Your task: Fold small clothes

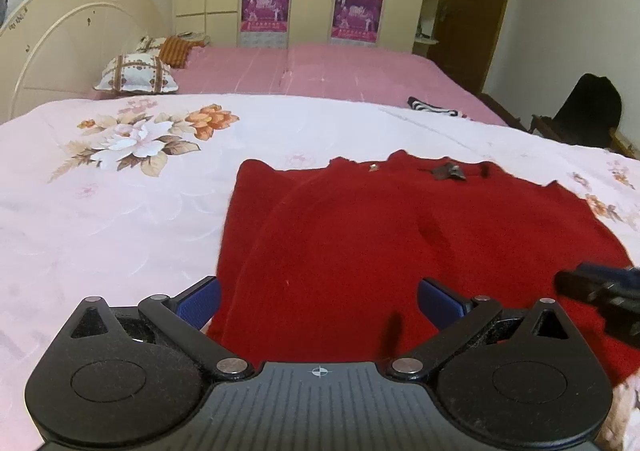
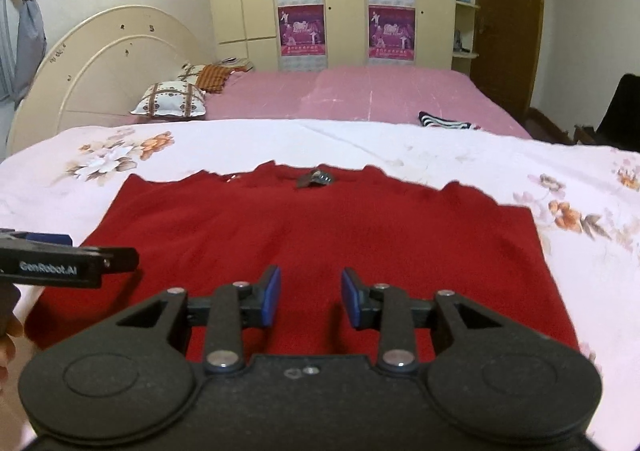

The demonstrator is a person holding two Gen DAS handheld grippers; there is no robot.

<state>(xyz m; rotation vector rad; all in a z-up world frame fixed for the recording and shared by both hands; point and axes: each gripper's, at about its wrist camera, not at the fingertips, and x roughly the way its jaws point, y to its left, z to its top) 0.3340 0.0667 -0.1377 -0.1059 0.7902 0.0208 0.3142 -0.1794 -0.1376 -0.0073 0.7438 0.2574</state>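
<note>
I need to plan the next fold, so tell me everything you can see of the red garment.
The red garment is a dark red, fuzzy knit-looking top lying flat on the floral bedspread, its sides apparently already folded in. A small metallic ornament sits near its far edge. Both grippers hover over its near edge, jaws open, gripping nothing.

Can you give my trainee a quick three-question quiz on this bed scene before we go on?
1. True or false: the left gripper is clamped on the red garment.
2. What lies under the red garment? A) bare pink sheet B) floral bedspread C) wooden floor
3. Fill in: the small striped item lies at the far ____ of the bed, beyond the garment.

Key
1. False: its jaws are wide apart and hold nothing. The right gripper is also open, with a narrower gap and nothing between its pads.
2. B
3. right
</note>
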